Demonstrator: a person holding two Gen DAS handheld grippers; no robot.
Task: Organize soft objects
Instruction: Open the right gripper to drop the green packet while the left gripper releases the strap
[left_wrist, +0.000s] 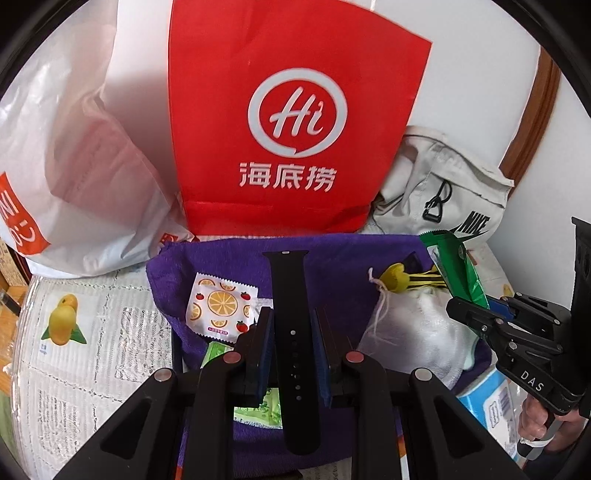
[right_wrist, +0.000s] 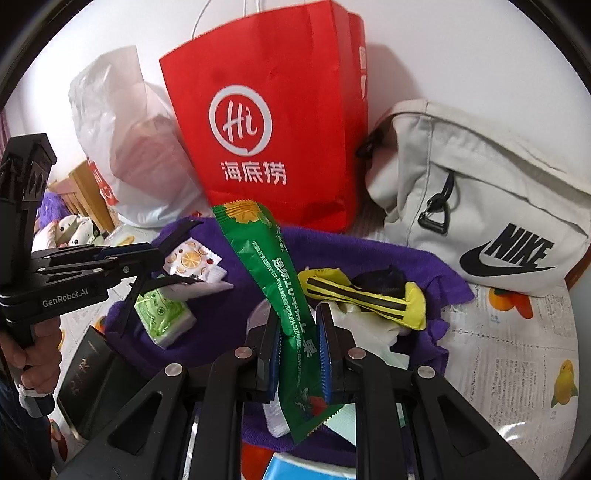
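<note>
Between the blue pads of the left gripper a black watch strap is clamped, hanging lengthwise over the purple towel with its holed end toward the camera. Just to the right, the right gripper pinches a long green snack sachet near its lower end; the sachet rises tilted over the same towel. Both pairs of tongs stand narrow, each closed on its item.

On the towel lie a white packet printed with orange slices, near its left edge, and a small green tissue pack beside it. Toward the towel's right side a yellow pouch with black stripes rests against something dark, with a white drawstring bag just in front.

Behind the towel a red paper bag stands upright against the wall, a white plastic bag to its left and a cream canvas bag to its right. All of it sits on a table cover printed with fruit. A hand grips the left gripper's handle.
</note>
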